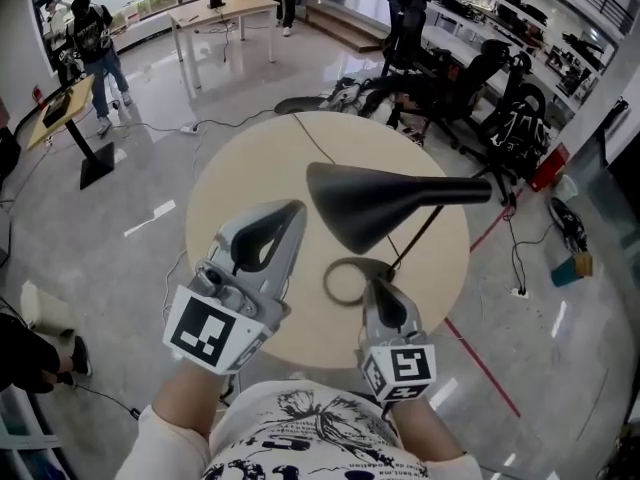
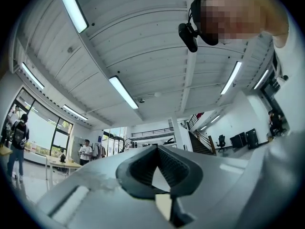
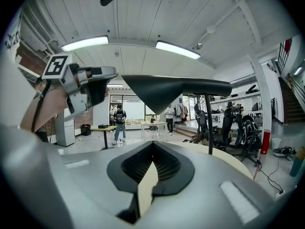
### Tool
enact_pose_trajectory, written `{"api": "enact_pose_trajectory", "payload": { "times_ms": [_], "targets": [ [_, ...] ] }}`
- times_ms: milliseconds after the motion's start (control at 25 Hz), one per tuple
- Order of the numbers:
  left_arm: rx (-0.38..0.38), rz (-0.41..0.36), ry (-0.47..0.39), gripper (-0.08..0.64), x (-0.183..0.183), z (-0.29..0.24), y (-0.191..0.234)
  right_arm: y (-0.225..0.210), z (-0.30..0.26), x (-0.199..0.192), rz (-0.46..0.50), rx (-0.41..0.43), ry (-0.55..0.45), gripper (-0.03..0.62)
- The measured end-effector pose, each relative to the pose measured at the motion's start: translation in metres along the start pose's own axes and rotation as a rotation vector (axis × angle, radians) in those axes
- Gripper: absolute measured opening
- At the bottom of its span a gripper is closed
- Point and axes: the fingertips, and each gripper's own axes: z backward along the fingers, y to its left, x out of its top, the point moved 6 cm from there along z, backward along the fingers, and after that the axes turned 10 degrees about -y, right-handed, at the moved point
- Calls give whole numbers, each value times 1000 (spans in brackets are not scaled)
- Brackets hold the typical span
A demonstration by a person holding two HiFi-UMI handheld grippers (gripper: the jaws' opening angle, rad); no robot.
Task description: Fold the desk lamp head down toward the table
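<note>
A black desk lamp stands on the round beige table point(image 1: 240, 183). Its cone head point(image 1: 375, 208) lies level, high above the tabletop, with the wide mouth facing left. A thin stem point(image 1: 420, 233) runs down to the ring base point(image 1: 345, 280). My left gripper point(image 1: 295, 208) is raised just left of the lamp mouth, shut and empty, apart from it. My right gripper point(image 1: 378, 286) sits low beside the ring base, shut on nothing. The right gripper view has the lamp head point(image 3: 162, 92) overhead, the stem point(image 3: 208, 123) to the right and the left gripper point(image 3: 107, 73) beside the cone. The left gripper point(image 2: 157, 148) points at the ceiling.
Black office chairs point(image 1: 470, 78) and bags crowd the floor beyond the table's far right. Cables point(image 1: 200, 123) trail over the grey floor. A wooden desk point(image 1: 220, 13) with a person stands at the back, and another person point(image 1: 95, 38) is at the far left.
</note>
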Motion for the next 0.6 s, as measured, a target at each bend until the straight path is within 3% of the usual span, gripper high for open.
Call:
{"api": "enact_pose_trajectory", "payload": {
  "times_ms": [320, 600],
  "targets": [
    [-73, 16, 15, 5, -1, -24, 7, 6, -4, -4, 7, -14, 13, 9],
    [-74, 42, 49, 5, -16, -18, 9, 8, 1, -12, 4, -39, 41, 9]
  ]
}}
